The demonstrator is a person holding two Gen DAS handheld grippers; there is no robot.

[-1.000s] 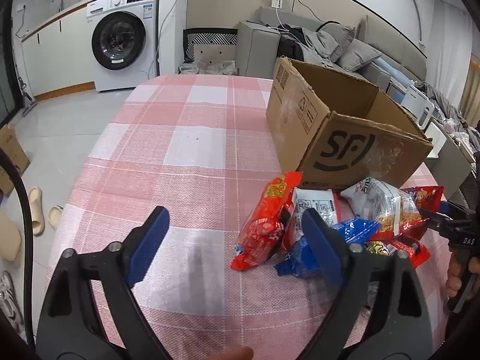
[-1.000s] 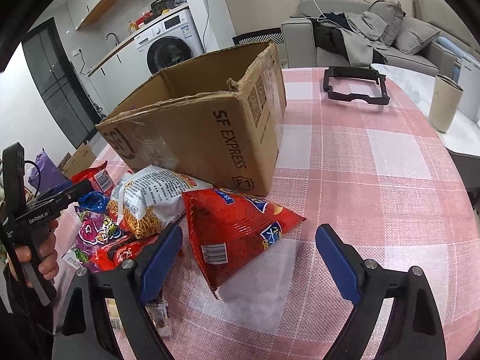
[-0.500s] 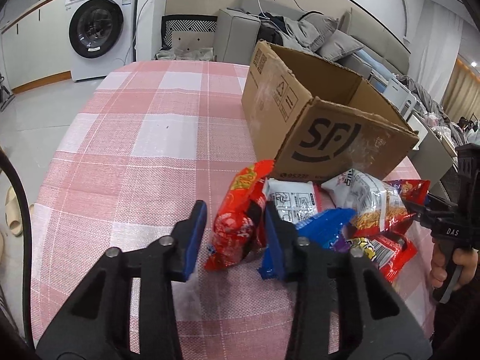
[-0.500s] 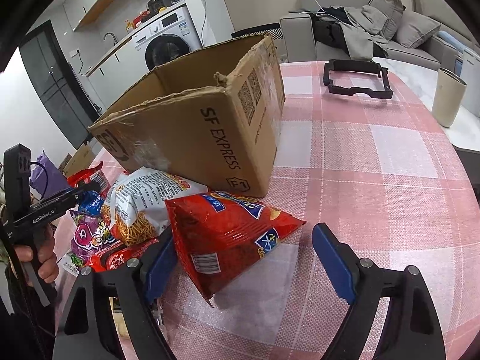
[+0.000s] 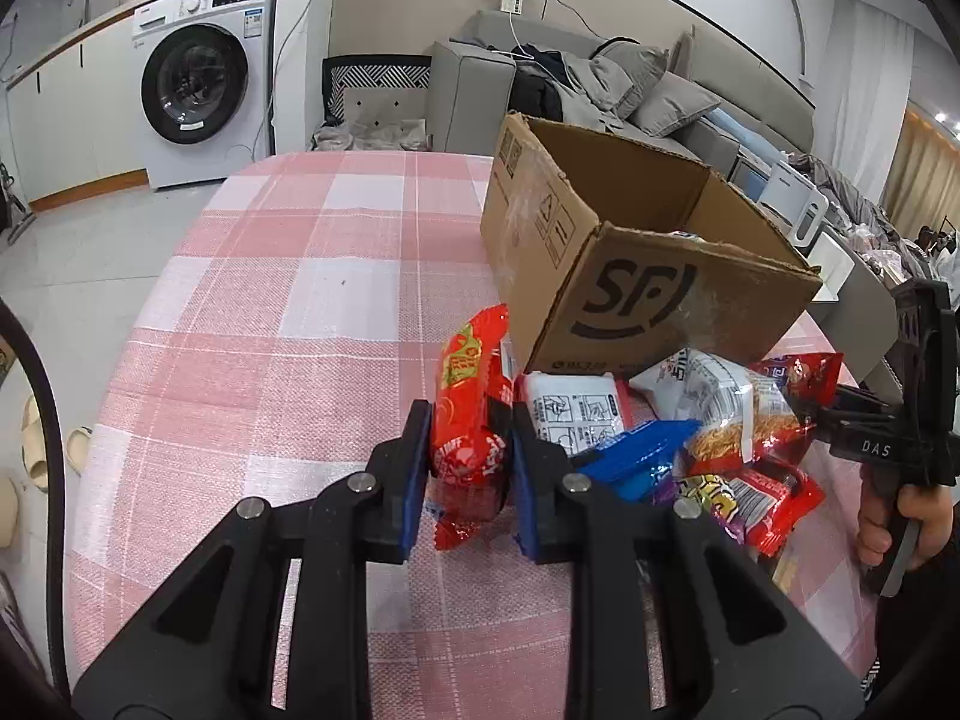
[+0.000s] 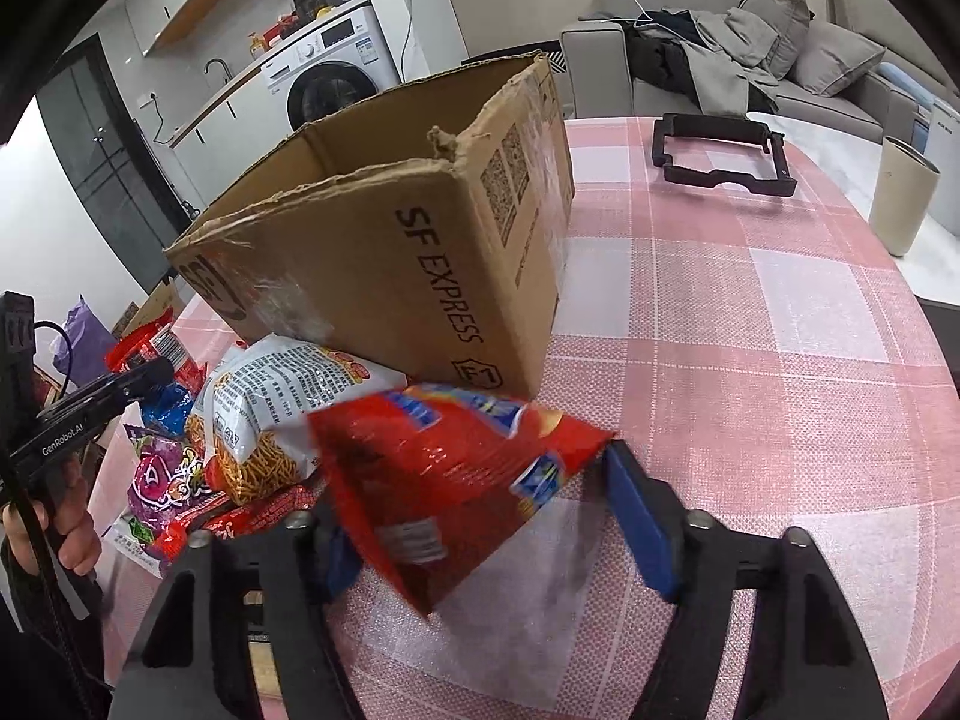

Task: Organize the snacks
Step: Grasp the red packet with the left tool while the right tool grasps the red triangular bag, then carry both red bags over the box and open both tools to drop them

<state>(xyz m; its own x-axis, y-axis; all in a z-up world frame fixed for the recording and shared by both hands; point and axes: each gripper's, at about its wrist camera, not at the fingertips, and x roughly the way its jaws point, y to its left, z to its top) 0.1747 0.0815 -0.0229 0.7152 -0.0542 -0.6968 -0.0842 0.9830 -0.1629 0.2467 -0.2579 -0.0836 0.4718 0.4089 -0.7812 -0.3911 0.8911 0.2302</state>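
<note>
- Our left gripper (image 5: 469, 468) has just been closing, and its blue pads now pinch the slim red snack packet (image 5: 471, 402), whose long axis runs away from the fingers toward the cardboard box (image 5: 636, 294)
- Our right gripper (image 6: 480, 516) has just been closing too; its jaws stand about the wide red chip bag (image 6: 450, 468), both pads at the bag's edges
- Both packets sit just in front of the box, on the checked tablecloth (image 5: 270, 312), so each hand carries forward and up over the near wall

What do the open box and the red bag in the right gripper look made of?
Box: brown corrugated cardboard, matte, with torn, fraying top edges. Red bag: thin glossy plastic film, likely, given its glare and creases between the right gripper's pads.
</note>
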